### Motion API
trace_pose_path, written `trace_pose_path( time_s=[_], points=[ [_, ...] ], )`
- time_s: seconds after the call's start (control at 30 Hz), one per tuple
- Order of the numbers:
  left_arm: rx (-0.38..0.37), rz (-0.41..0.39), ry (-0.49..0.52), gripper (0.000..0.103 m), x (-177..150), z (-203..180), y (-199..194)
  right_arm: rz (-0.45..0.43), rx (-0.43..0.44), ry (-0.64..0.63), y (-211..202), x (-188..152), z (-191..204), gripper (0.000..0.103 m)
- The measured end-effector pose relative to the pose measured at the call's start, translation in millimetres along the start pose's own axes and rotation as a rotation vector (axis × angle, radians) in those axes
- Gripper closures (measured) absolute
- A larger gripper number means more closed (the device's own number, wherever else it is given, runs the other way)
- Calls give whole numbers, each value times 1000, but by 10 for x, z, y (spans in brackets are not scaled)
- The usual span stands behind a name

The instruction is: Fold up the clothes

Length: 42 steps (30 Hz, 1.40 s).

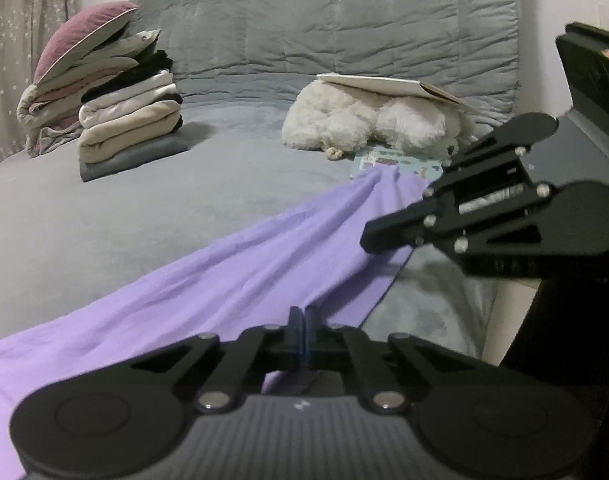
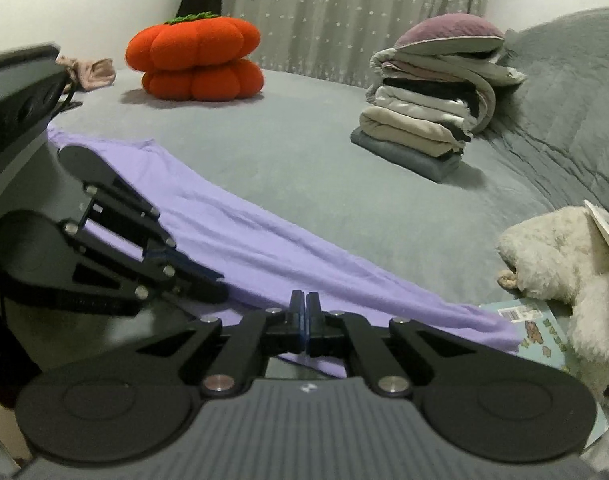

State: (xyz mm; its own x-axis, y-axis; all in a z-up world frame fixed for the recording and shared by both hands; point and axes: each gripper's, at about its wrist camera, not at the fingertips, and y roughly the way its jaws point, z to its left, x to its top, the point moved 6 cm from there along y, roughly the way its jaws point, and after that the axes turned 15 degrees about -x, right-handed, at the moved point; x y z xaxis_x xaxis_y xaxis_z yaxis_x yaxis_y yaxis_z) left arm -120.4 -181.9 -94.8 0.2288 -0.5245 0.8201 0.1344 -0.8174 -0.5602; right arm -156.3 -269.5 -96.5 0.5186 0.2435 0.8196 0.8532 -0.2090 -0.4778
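Left claw (image 1: 304,316) and right claw (image 2: 305,300) both pinching near edge of purple garment (image 1: 240,264), stretched across grey bed (image 1: 124,216).

This was a bedroom in a home. Ahead of the grippers stretched a bed (image 1: 124,208) under a grey cover, with a quilted grey blanket (image 1: 324,24) heaped at its far side. A stack of folded clothes (image 2: 420,120), an orange pumpkin cushion (image 2: 196,60), a white plush toy (image 1: 364,120) lay on it; a star-patterned curtain (image 2: 344,12) hung beyond.
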Motion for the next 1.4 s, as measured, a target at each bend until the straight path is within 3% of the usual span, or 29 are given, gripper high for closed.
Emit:
trace_pose_path(
  time_s=[0.07,0.17,0.27,0.33,0.4,0.53,1.0,1.2,1.3,1.4],
  points=[
    [5,-6,2,102,10,-5,-9,-20,-1,-39,-18,-2,63,86],
    [9,-13,-1,102,19,-1,-19,-41,-2,-104,-34,-10,172,53],
    [5,-25,-2,102,30,-3,-40,-63,1,-160,-35,-21,278,53],
    [-3,-32,1,102,39,-13,-54,-59,-36,-202,29,-34,314,66],
    [-12,-28,3,102,38,-25,-53,-46,-80,-245,106,-54,317,86],
    [-35,-11,10,103,3,-75,-37,-10,-147,-257,163,-103,174,102],
    [-83,39,1,103,-123,-179,-2,42,-112,-298,98,-257,185,103],
    [-132,57,-79,102,-156,-85,18,61,-102,-292,88,-252,200,101],
    [-175,62,-126,98,-167,-40,-20,79,-87,-276,88,-236,191,94],
    [-237,59,-173,88,-202,-17,-76,112,-54,-252,93,-209,161,91]
  ],
)
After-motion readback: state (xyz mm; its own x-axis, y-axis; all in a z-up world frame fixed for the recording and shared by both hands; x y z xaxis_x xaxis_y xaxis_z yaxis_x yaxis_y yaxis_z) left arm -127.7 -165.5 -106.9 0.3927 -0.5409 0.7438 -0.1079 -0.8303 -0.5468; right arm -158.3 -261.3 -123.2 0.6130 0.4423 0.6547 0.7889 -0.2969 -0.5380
